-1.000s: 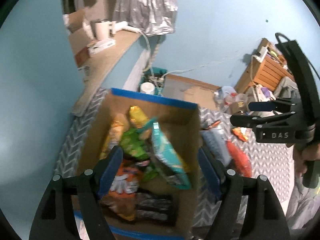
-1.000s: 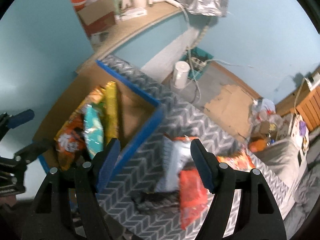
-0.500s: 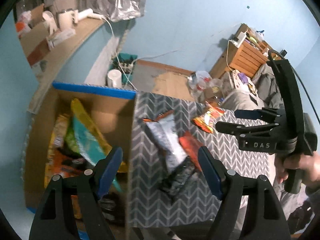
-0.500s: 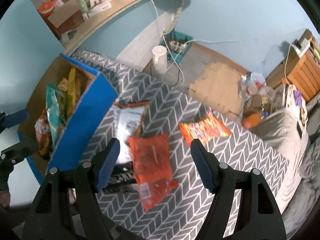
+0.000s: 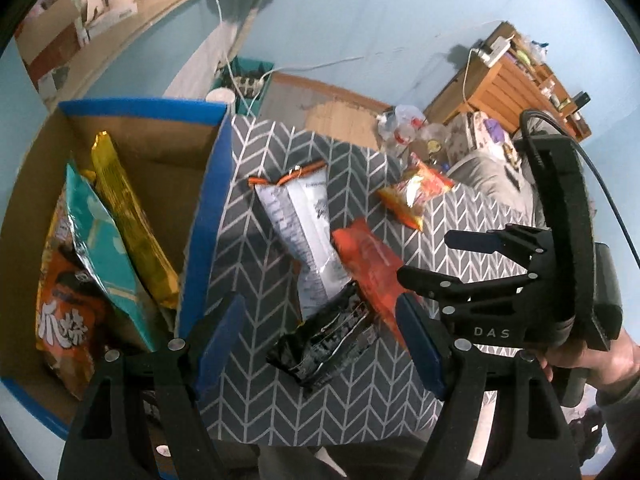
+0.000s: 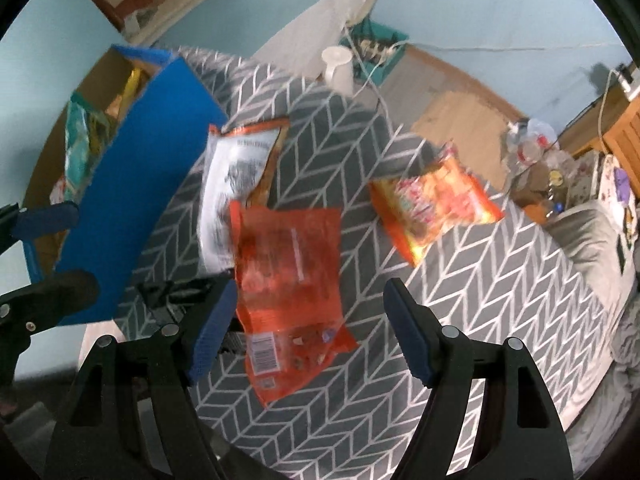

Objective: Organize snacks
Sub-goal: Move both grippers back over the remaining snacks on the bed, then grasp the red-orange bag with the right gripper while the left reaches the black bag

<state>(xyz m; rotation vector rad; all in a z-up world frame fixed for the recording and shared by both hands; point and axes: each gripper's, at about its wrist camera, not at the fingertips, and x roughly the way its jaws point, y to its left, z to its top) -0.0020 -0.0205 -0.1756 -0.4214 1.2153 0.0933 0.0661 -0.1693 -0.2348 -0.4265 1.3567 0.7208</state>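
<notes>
A cardboard box with blue-taped edges stands at the left and holds several snack bags. On the grey chevron surface lie a white bag, an orange-red bag, a black bag and a yellow-orange bag. My left gripper is open and empty above the black bag. My right gripper is open and empty above the orange-red bag; it also shows in the left wrist view. The white bag, yellow-orange bag and box show in the right wrist view.
A wooden shelf stands at the far right by the blue wall. A white cup and a teal bin sit on the floor beyond the surface. A counter with clutter runs along the upper left.
Both grippers have swung right, away from the box and over the loose bags on the chevron surface. Both stay open and empty.
</notes>
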